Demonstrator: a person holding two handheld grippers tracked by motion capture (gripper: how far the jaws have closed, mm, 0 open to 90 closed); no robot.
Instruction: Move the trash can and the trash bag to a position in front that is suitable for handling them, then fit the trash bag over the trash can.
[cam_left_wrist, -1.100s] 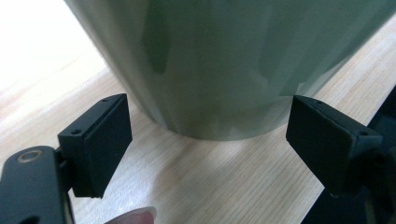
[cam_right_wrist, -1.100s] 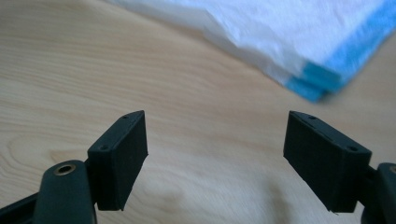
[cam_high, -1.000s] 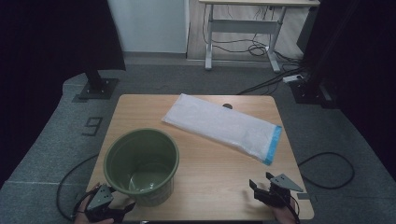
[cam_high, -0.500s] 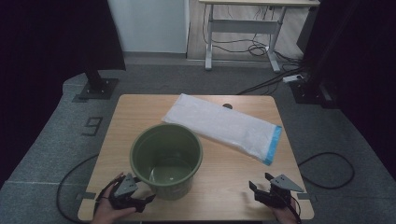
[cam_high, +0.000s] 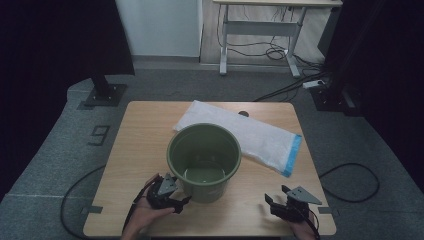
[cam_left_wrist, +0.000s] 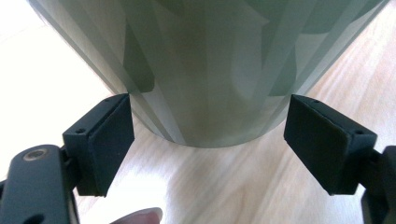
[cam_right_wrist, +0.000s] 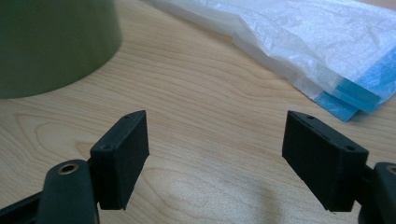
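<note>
In the high view, your left hand-held gripper (cam_high: 176, 196) sits at the lower left of the frame, low over the light wooden desk (cam_high: 145, 135) near its front edge, with your hand wrapped around it from below. Its jaws are spread wide and point toward the round olive-green plastic bucket (cam_high: 204, 161), which stands upright just right of that gripper, near the middle of the frame and toward the front half of the desk. In the left gripper view the bucket's lower wall (cam_left_wrist: 205, 70) takes up the upper centre of the frame, and the two black jaws stand apart at lower left and lower right, one on each side of its base; whether either pad touches the wall I cannot tell.

Behind and to the right of the bucket lies a flat, folded white woven-plastic sack with a blue end strip (cam_high: 260, 135), running from upper centre down toward the right, its near edge passing behind the bucket's rim.

At the lower right of the frame, your right hand-held gripper (cam_high: 274, 204) rests near the desk's front right corner, well apart from the bucket. Its jaws are spread too, with bare wood between them in the right gripper view, the bucket (cam_right_wrist: 51, 42) at upper left and the sack (cam_right_wrist: 317, 42) at upper right.
</note>
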